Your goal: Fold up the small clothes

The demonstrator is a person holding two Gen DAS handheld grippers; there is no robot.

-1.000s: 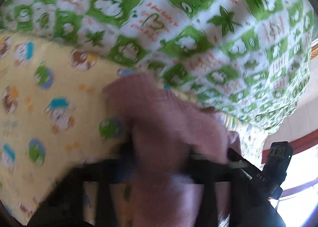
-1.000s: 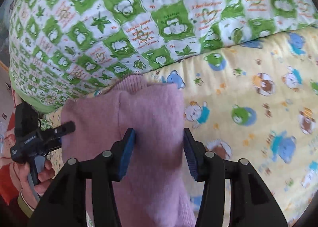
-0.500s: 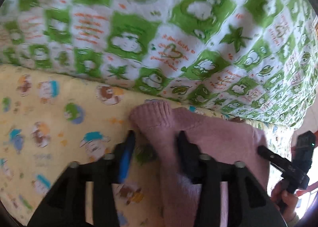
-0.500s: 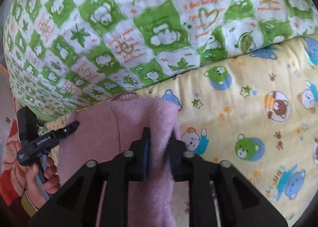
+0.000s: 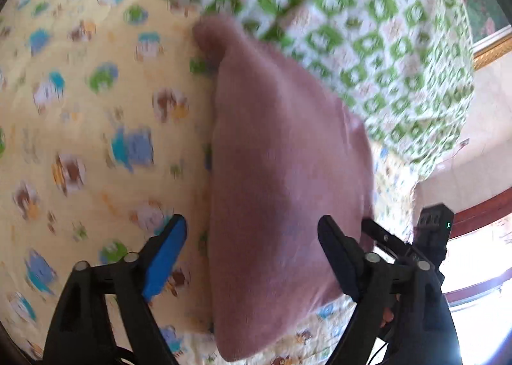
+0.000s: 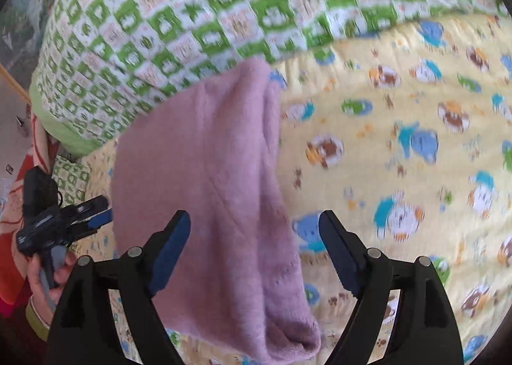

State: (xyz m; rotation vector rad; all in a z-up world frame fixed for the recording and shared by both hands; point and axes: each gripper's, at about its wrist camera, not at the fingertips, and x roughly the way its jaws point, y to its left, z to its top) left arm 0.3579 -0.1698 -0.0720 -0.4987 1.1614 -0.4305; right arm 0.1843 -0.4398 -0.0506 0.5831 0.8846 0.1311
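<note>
A folded pink knitted garment (image 5: 281, 173) (image 6: 208, 179) lies on the yellow cartoon-print sheet (image 5: 80, 141) (image 6: 400, 141). My left gripper (image 5: 252, 237) hovers over its near part, jaws opening wide, pads clear of the knit. The right gripper (image 6: 254, 234) is likewise over the garment with its jaws opening, and the fabric lies loose between the fingers. In each view the other gripper shows at the garment's far side, held by a hand (image 6: 48, 272).
A green-and-white patterned quilt (image 5: 368, 29) (image 6: 192, 13) is bunched along the far side of the sheet. An orange-red cloth (image 6: 22, 205) lies off the bed's left edge. A bright window and wooden frame (image 5: 480, 221) are at the right.
Both grippers let go of the pink garment and pulled back toward me, their jaws spreading wide. The garment now lies flat on the sheet, folded lengthwise.
</note>
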